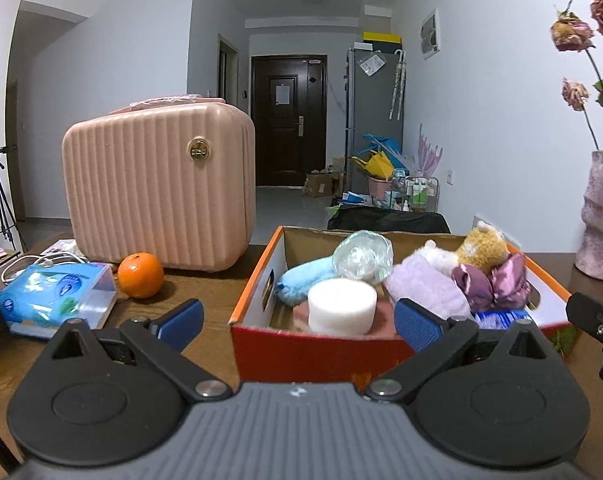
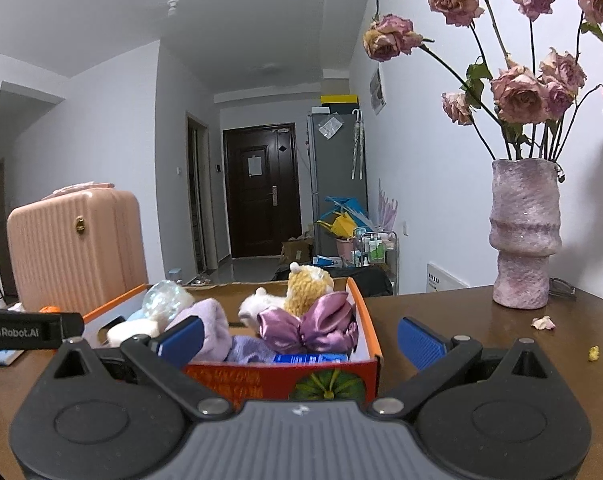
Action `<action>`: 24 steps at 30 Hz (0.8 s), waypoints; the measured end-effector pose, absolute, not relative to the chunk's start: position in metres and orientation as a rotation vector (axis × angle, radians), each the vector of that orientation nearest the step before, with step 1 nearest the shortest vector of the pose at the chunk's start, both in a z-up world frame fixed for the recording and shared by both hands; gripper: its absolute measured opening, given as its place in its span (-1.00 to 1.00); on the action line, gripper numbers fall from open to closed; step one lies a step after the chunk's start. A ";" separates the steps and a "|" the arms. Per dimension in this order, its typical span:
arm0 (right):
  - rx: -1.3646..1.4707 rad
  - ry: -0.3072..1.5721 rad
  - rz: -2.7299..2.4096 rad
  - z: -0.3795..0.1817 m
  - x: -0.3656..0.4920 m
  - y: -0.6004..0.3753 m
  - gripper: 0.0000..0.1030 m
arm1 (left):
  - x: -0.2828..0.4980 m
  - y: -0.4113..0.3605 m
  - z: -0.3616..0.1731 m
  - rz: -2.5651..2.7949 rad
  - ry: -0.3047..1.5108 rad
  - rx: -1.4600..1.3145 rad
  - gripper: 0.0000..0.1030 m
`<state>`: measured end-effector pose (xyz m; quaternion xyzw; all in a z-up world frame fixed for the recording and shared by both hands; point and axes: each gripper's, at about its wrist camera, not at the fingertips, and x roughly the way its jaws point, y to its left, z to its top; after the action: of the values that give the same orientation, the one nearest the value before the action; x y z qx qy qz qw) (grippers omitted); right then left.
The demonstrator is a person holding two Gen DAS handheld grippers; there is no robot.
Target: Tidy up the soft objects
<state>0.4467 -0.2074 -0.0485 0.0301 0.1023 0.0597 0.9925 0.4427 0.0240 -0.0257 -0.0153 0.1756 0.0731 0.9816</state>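
An open orange cardboard box [image 1: 257,276] sits on the brown table and shows in the right wrist view [image 2: 367,320] too. It holds a white sponge cylinder [image 1: 341,306], a blue plush [image 1: 307,280], a clear plastic bag [image 1: 363,256], a lilac towel [image 1: 425,288], a purple satin bow [image 1: 491,282] [image 2: 309,326] and a yellow plush [image 1: 483,246] [image 2: 307,290]. My left gripper [image 1: 299,322] is open and empty, just in front of the box. My right gripper [image 2: 301,338] is open and empty, in front of the box's right corner.
A pink ribbed case [image 1: 157,188] stands at the back left, with an orange [image 1: 141,275] and a blue tissue pack [image 1: 57,300] in front. A pink vase of dried roses [image 2: 525,236] stands at the right; petals [image 2: 543,323] lie near it.
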 end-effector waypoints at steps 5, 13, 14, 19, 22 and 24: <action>0.035 0.227 0.131 -0.048 0.418 -0.209 1.00 | 0.412 0.029 -0.024 0.130 0.349 -0.018 1.00; 0.005 0.250 0.146 -0.044 0.374 -0.212 1.00 | 0.357 0.031 -0.023 0.085 0.341 0.021 1.00; 0.003 0.252 0.151 -0.043 0.369 -0.212 1.00 | 0.351 0.031 -0.023 0.079 0.339 0.024 1.00; -0.003 0.255 0.165 -0.039 0.338 -0.214 1.00 | 0.320 0.028 -0.024 0.048 0.346 0.043 1.00; -0.001 0.258 0.171 -0.037 0.319 -0.215 1.00 | 0.300 0.030 -0.022 0.035 0.340 0.038 1.00; 0.007 0.267 0.173 -0.035 0.308 -0.215 1.00 | 0.288 0.030 -0.022 0.028 0.342 0.041 1.00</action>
<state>0.3079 -0.2151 -0.0346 0.0033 0.1327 0.0862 0.9874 0.2883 0.0304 -0.0217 0.0204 0.1699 0.0140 0.9851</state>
